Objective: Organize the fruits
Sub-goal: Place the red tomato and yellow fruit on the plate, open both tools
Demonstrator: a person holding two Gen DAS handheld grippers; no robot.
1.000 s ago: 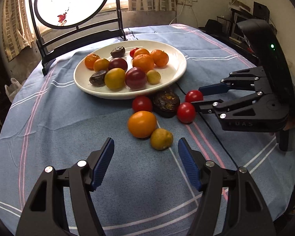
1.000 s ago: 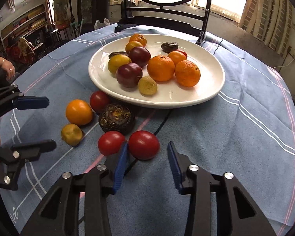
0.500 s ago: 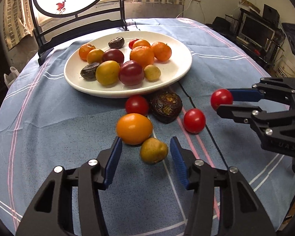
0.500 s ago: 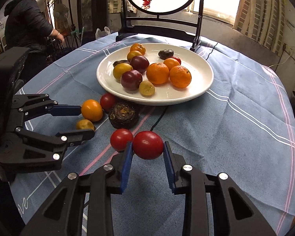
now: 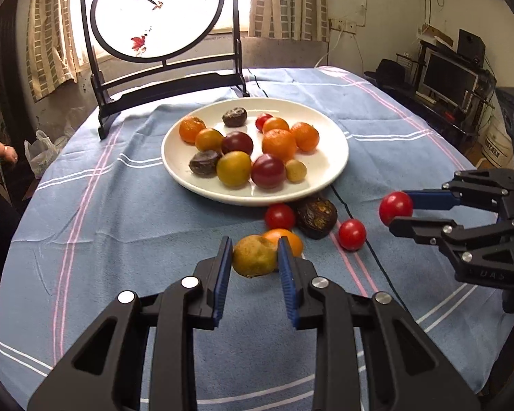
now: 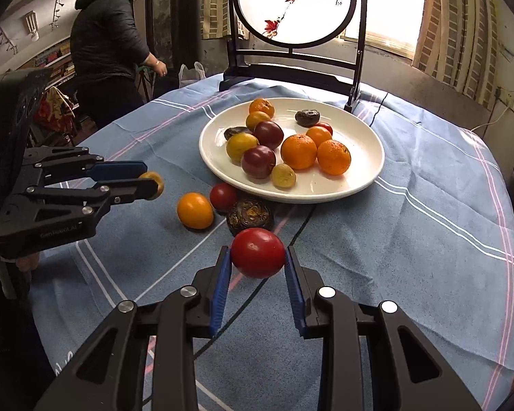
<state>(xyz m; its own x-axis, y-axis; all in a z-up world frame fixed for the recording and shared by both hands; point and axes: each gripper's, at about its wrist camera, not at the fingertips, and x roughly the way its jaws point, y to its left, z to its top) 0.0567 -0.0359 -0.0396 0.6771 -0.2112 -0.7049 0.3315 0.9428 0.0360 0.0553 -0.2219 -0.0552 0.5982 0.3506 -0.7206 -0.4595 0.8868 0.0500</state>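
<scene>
Both grippers have risen: left gripper (image 5: 253,257) just closed on a yellow fruit (image 5: 254,255), right gripper (image 6: 257,257) grips a tomato (image 6: 258,252); white plate (image 5: 329,157) holds oranges, plums.

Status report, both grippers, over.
Left gripper just closed on yellow-green fruit. Right gripper shut on red tomato. Plate ahead, path clear.

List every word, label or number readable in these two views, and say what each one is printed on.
"GenRobot.AI": small pale print on the side of the left tongs, right wrist view; partly blurred.
"UAS" or "DAS": faint letters on the body of the right tongs, left wrist view; first letter unclear.
White bucket at the far right: dark lettering, too small to read.
</scene>
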